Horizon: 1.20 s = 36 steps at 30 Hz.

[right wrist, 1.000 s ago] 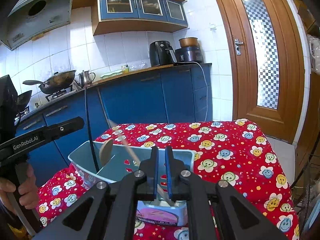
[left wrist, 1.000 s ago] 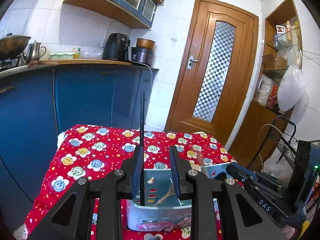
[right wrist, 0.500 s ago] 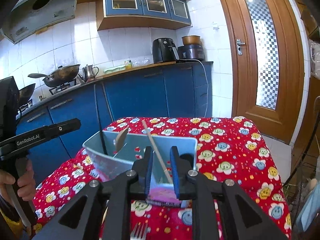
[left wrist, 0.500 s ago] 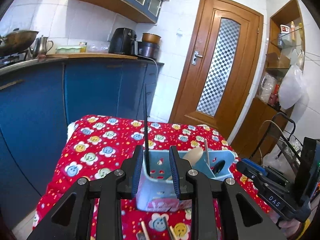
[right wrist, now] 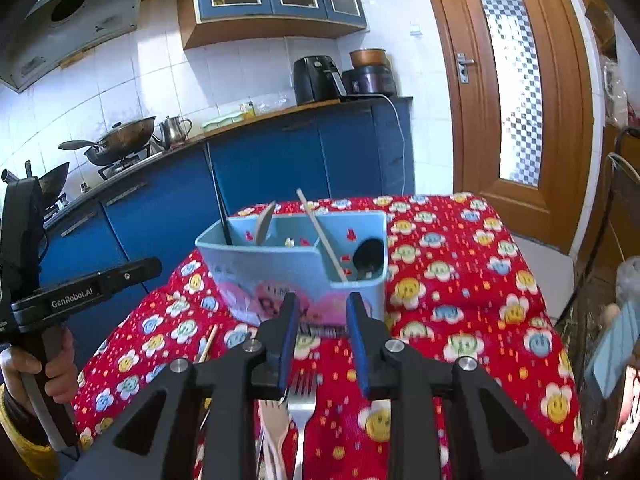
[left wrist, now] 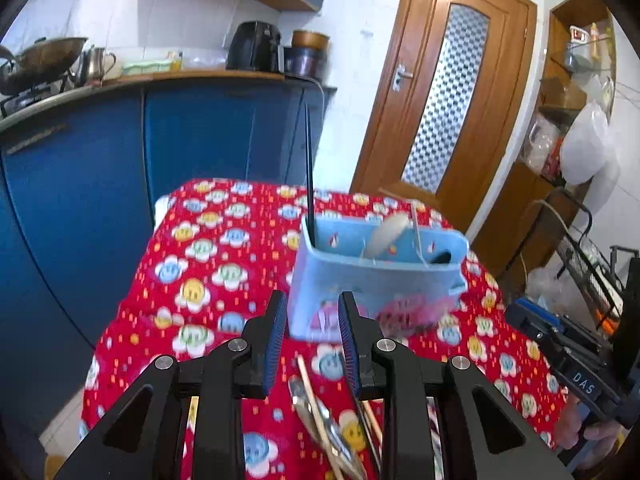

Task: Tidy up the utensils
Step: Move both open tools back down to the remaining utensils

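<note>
Left wrist view: the left gripper point(left wrist: 312, 334) hangs over a table with a red flowered tablecloth point(left wrist: 192, 280), its 2 jaws a little apart with nothing between them. Just beyond its tips stands the light blue utensil caddy point(left wrist: 372, 284), blurred here. A black chopstick point(left wrist: 309, 176) stands upright in the caddy's left end, a pale spoon point(left wrist: 386, 236) leans in the middle, and a thin pale stick point(left wrist: 418, 232) is at the right. Near the camera, below the jaws, loose chopsticks point(left wrist: 312, 396) and a metal utensil lie on the cloth. Only this view shows the shelves and white bag at the right.

Right wrist view: the right gripper point(right wrist: 322, 334) has its jaws opening, empty, with the caddy point(right wrist: 296, 276) just beyond them. This view alone shows the caddy's divider, a dark spoon point(right wrist: 366, 258) in the right compartment, and a metal fork point(right wrist: 300, 400) beside a pale plastic fork point(right wrist: 274, 420) under the jaws. At the left, a hand point(right wrist: 44, 364) grips the other gripper's handle.
</note>
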Tool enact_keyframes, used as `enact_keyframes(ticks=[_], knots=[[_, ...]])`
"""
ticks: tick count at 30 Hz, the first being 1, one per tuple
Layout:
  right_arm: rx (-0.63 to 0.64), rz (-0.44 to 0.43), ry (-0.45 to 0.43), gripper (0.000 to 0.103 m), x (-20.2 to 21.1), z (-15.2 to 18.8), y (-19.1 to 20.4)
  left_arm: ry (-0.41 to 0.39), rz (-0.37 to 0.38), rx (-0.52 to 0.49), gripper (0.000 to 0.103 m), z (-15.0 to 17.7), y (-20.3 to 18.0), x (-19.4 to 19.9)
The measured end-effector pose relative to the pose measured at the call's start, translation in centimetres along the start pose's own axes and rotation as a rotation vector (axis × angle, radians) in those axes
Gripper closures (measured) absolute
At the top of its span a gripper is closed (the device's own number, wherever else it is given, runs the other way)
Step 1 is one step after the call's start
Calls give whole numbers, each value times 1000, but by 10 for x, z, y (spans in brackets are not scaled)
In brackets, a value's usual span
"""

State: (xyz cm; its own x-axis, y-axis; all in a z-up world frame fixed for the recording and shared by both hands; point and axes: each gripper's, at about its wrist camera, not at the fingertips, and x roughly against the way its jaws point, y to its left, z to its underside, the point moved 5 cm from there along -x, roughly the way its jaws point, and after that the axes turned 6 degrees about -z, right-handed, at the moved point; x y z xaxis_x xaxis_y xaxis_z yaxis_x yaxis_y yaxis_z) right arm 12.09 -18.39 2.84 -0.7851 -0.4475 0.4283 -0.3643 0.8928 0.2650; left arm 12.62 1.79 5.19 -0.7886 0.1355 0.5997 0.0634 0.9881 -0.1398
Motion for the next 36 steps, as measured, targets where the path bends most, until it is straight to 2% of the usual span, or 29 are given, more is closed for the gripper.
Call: enact_keyframes(ticks=[14,23,34,36], knots=[[-110,36,69,69,21,46,-14,149,0,3,76,57,-6,-6],[-157,34,100,66,23,68,-25,220,-18,-11,76,79,-9,-19],[-201,34,110,64,23,79,-40,292,-53,-34,76,96,-11,-41],[-205,33,111,64,22,81,-42,300,-53,-25,79,97,-9,-44]])
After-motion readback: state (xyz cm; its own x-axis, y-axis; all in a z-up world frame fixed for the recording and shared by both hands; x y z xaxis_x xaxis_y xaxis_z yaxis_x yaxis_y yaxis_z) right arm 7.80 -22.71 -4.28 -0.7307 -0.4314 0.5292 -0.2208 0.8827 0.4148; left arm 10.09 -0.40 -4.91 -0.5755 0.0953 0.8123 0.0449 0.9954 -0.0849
